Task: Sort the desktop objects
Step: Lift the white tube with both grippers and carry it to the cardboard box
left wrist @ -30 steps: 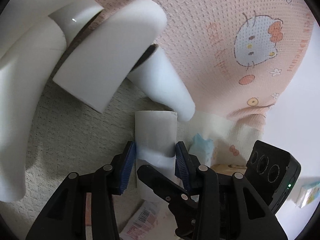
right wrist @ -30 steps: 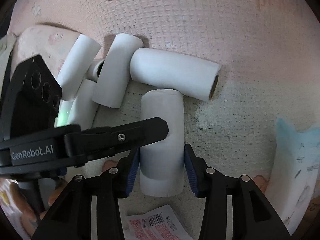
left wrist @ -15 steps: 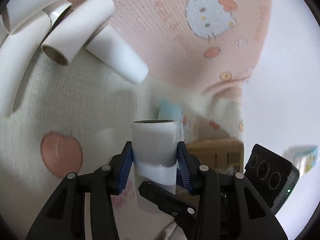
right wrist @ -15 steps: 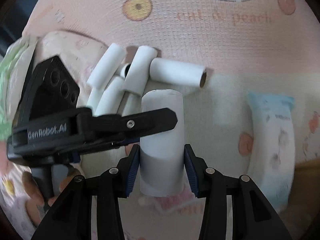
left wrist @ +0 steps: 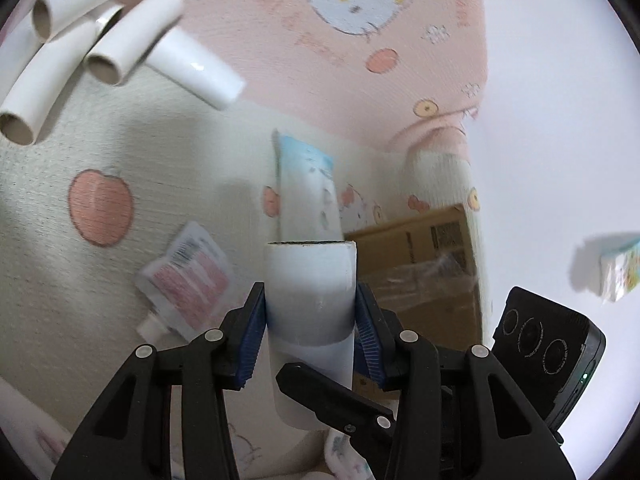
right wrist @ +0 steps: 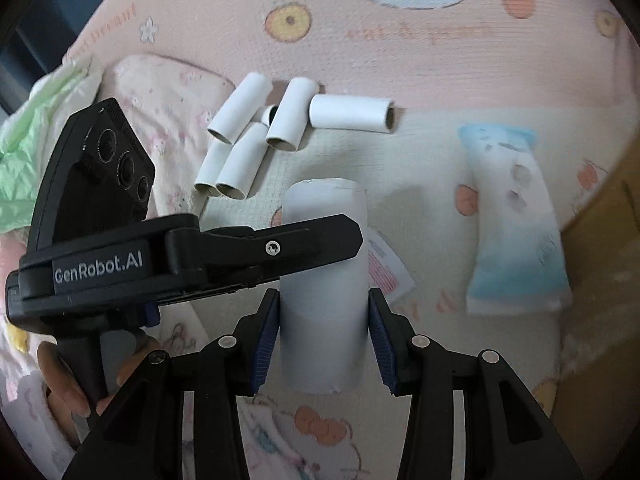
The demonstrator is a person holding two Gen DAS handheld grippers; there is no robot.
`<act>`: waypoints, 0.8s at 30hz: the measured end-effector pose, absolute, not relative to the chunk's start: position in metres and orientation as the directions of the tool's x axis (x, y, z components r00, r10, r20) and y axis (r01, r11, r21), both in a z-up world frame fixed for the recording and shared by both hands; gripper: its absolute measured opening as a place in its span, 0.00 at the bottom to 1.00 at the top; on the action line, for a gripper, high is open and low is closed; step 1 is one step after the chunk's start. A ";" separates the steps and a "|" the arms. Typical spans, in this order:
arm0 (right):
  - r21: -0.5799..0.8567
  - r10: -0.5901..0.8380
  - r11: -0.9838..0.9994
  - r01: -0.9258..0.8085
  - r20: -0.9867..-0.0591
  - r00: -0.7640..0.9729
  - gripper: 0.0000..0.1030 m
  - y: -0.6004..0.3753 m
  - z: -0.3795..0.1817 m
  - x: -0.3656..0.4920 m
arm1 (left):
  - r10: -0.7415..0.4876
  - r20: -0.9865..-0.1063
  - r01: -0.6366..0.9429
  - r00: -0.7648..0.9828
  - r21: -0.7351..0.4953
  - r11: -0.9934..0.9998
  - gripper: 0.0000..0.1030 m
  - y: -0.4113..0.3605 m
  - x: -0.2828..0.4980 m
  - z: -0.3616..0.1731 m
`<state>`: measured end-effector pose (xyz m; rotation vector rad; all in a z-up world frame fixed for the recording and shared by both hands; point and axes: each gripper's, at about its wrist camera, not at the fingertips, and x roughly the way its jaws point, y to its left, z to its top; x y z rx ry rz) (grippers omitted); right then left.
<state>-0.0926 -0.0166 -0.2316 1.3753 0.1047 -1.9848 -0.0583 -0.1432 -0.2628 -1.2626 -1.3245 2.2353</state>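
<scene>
one white cardboard tube [left wrist: 310, 292] is gripped by the fingers of both the left gripper [left wrist: 310, 334] and right gripper [right wrist: 323, 338], held above the blanket, probably mid-carry, so a drop by the tube pile [right wrist: 276, 136] is needed next.

A soft surface under a pink cartoon blanket [right wrist: 420, 64]

To the right stands a plain white wall [left wrist: 560, 120]; a brown cardboard box [left wrist: 416, 248] sits beside the blanket's cream part.
</scene>
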 end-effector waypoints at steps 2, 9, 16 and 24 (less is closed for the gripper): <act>0.327 -0.513 -0.751 0.573 -0.836 -0.195 0.40 -0.011 -0.226 -0.093 | 0.586 -0.560 0.196 -0.586 -0.799 -0.568 0.46 -0.132 -0.061 -0.251; 0.332 -0.550 -0.766 0.550 -0.781 -0.295 0.40 0.031 -0.181 -0.086 | 0.586 -0.561 0.109 -0.585 -0.770 -0.628 0.46 -0.098 -0.070 -0.199; 0.301 -0.563 -0.784 0.543 -0.713 -0.418 0.40 0.067 -0.130 -0.078 | 0.585 -0.552 -0.017 -0.594 -0.718 -0.696 0.46 -0.060 -0.085 -0.138; 0.276 -0.538 -0.825 0.493 -0.650 -0.536 0.40 0.104 -0.092 -0.081 | 0.587 -0.552 -0.127 -0.593 -0.655 -0.745 0.46 -0.014 -0.104 -0.095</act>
